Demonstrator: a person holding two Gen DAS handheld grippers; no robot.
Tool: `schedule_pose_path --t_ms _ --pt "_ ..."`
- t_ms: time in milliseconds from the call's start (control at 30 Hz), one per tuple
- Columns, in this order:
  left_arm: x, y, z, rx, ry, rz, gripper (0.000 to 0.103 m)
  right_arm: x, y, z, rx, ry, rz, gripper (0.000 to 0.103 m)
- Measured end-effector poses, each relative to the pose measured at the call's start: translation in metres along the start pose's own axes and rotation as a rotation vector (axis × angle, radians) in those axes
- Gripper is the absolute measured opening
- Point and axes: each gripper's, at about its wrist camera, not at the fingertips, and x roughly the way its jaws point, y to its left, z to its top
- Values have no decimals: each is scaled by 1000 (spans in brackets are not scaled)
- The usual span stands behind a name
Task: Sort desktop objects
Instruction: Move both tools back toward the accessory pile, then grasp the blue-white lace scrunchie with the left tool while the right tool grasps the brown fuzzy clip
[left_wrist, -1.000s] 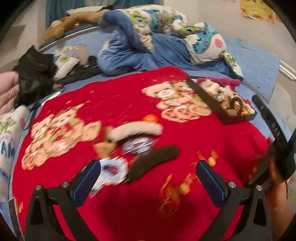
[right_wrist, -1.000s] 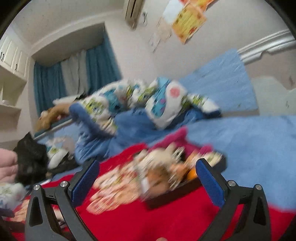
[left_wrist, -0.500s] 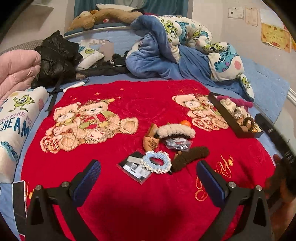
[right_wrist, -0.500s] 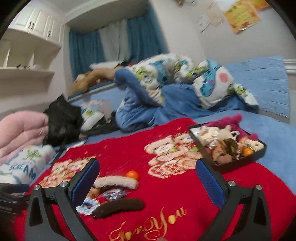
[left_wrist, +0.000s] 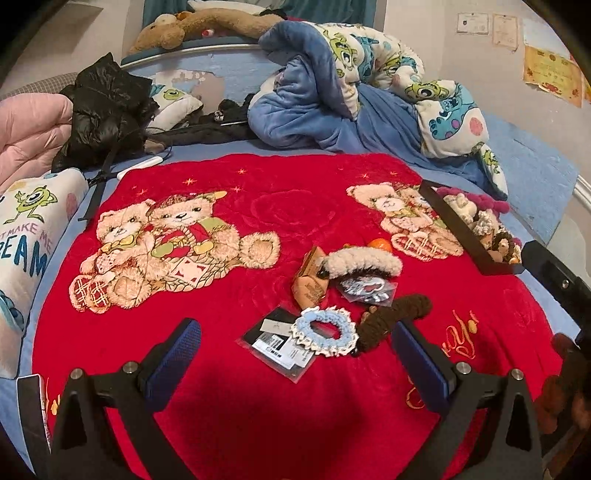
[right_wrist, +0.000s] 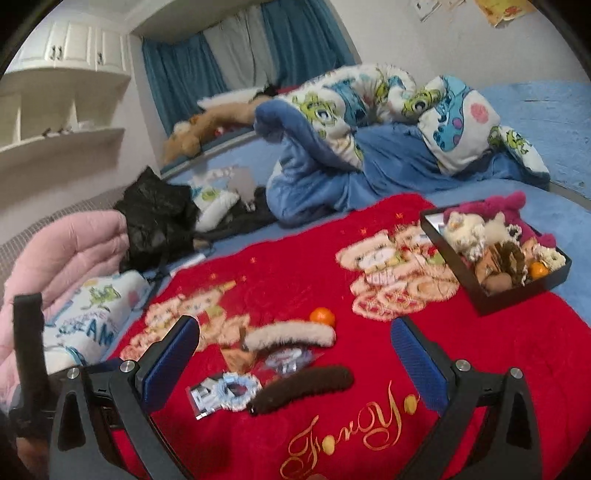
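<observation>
I am looking over a red fleece blanket (left_wrist: 229, 369) on a bed; my left gripper (left_wrist: 295, 363) and right gripper (right_wrist: 295, 360) are both hanging wide and empty. The dark brown fuzzy hair clip (right_wrist: 301, 384) is lying low-centre between the right jaws, slanting up-right, with the black open box (right_wrist: 517, 295) at right.
</observation>
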Motion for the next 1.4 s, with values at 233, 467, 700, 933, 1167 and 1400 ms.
schedule_pose_path --t_ms 233,467,700,933,1167,1400 --pt "14 3 -2 -1 19 -7 103 10 0 -6 43 45 9 103" --pt "33 1 -2 20 55 -10 103 20 1 -14 67 84 20 103" --pt "51 -3 1 38 82 -14 103 39 4 -19 71 132 63 103" --pt "80 -4 5 72 108 5 103 66 4 -25 62 193 57 103" --pt "119 1 2 103 199 48 103 105 -12 -35 177 280 34 96" --pt "139 12 -21 93 257 69 103 135 -27 -55 231 379 -52 71"
